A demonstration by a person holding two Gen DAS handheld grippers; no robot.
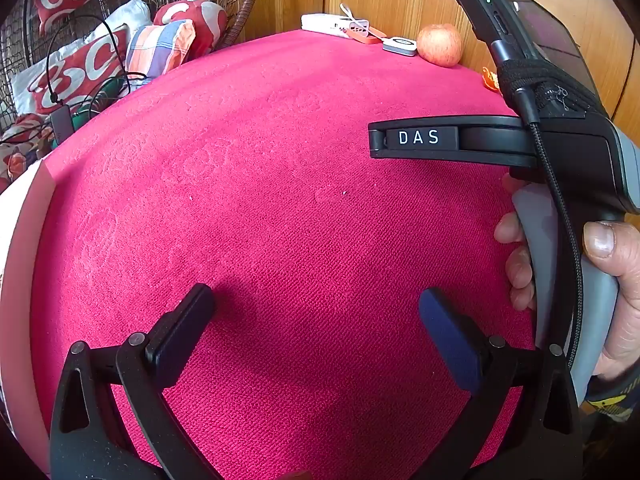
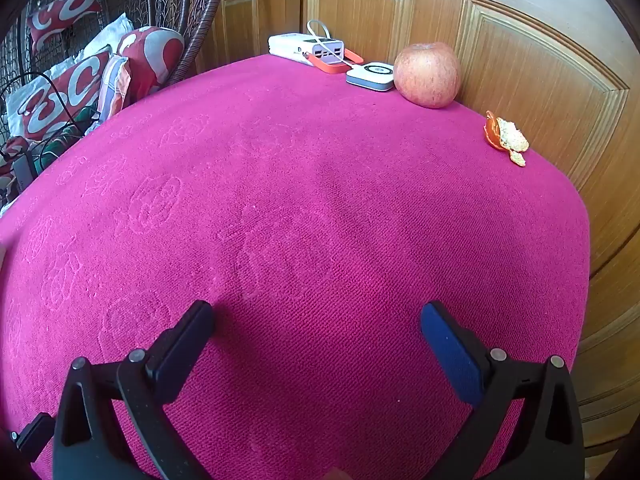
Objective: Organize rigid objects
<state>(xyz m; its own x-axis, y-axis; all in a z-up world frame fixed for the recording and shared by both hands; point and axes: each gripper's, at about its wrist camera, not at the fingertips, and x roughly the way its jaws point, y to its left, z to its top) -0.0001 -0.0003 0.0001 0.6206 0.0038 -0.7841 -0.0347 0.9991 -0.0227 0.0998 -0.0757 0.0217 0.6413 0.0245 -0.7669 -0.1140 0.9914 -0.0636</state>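
Observation:
A table with a magenta cloth (image 1: 260, 200) (image 2: 300, 220) fills both views. At its far edge lie a white power bank (image 2: 306, 49) (image 1: 334, 25) with an orange strap (image 2: 340, 65), a small white square device (image 2: 371, 75) (image 1: 399, 45) and a red apple (image 2: 427, 75) (image 1: 440, 45). An orange peel (image 2: 505, 138) (image 1: 491, 79) lies at the right edge. My left gripper (image 1: 316, 304) is open and empty above the near cloth. My right gripper (image 2: 318, 316) is open and empty too; its body shows in the left wrist view (image 1: 552, 140), held by a hand.
A wooden panelled door (image 2: 520, 60) stands right behind the table's far and right edges. A wicker chair with red and white cushions (image 2: 68, 92) and black cables (image 1: 80, 92) stands at the far left.

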